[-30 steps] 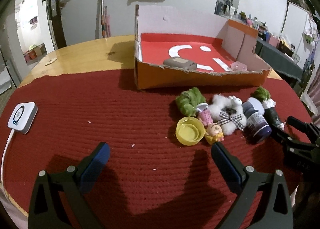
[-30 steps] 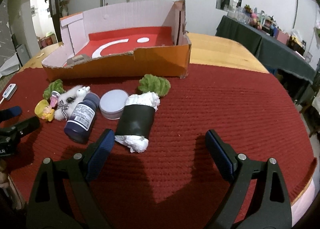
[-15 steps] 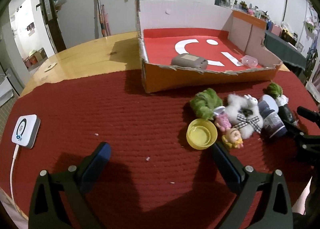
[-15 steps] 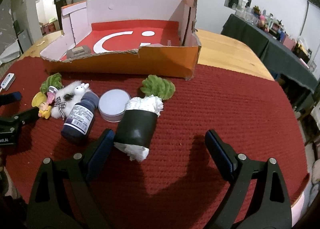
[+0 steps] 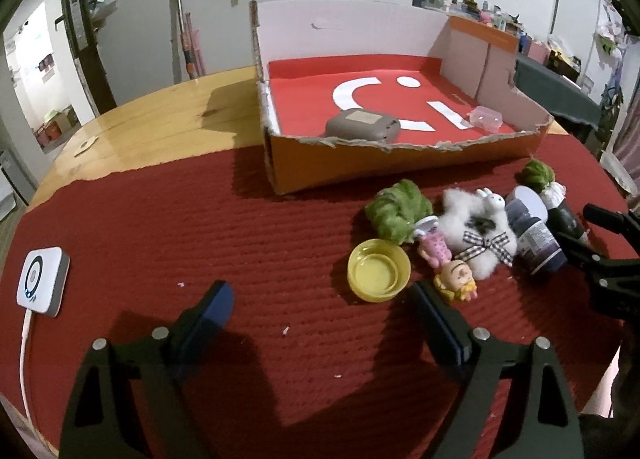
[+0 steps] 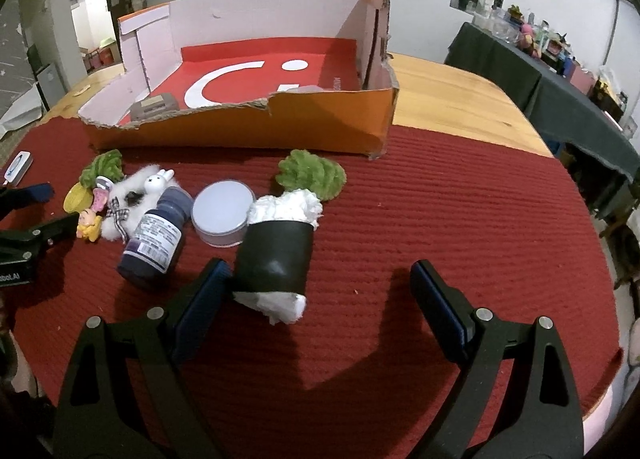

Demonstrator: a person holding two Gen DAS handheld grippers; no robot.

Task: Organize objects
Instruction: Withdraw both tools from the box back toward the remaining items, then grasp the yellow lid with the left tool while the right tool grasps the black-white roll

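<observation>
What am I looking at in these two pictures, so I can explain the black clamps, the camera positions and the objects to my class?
There is no robot here. A person holds a two-finger clamp in each hand, and a wide-angle camera on each clamp looks forward along its fingers.

One picture comes from the left gripper. Its jaws are closing, with only bare red mat between them. The other comes from the right gripper, which is open and holds nothing.

On the mat lie small things waiting to be sorted: a yellow lid, a little doll, a fluffy white rabbit toy, a dark bottle, a round white tub and a black roll stuffed with white filling.

Behind them stands a torn cardboard box, already holding a grey case.
</observation>
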